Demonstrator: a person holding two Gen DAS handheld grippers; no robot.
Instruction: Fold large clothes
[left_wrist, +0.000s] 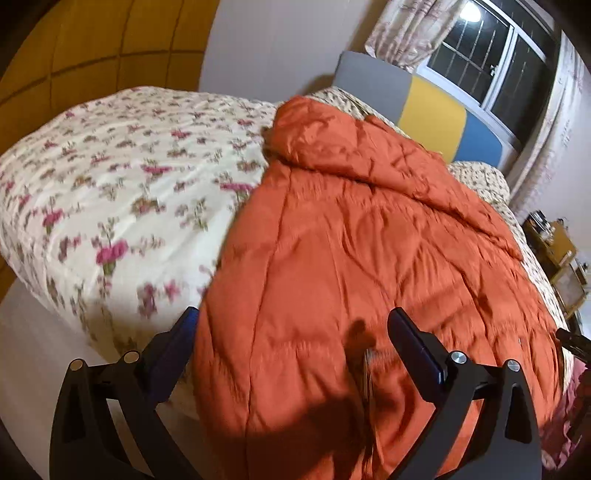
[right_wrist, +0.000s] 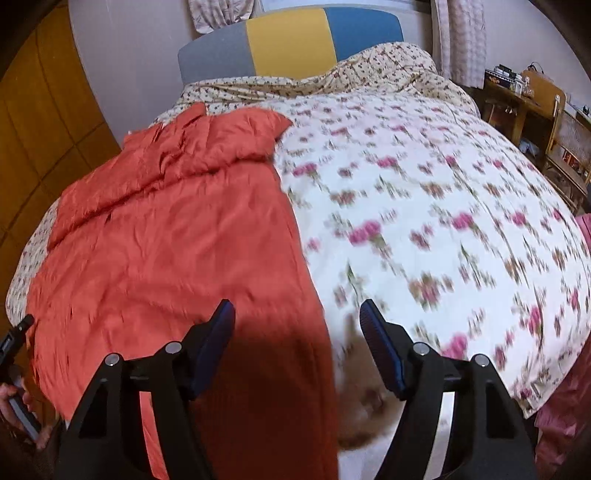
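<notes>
A large orange quilted garment (left_wrist: 369, 258) lies spread on the bed over a floral cover (left_wrist: 122, 177). Its far end is rumpled near the headboard. My left gripper (left_wrist: 293, 321) is open above the garment's near left edge and holds nothing. In the right wrist view the garment (right_wrist: 166, 236) covers the bed's left half and the floral cover (right_wrist: 443, 206) the right. My right gripper (right_wrist: 297, 310) is open above the garment's near right edge, empty. The garment's near hem hangs over the bed's front edge between the fingers.
A grey, yellow and blue headboard (right_wrist: 291, 40) stands at the far end under a curtained window (left_wrist: 495, 62). A wooden desk and chair (right_wrist: 535, 107) stand to the right of the bed. Wooden wardrobe panels (right_wrist: 37, 122) line the left wall. A pink cloth (right_wrist: 569, 398) lies at the bed's right.
</notes>
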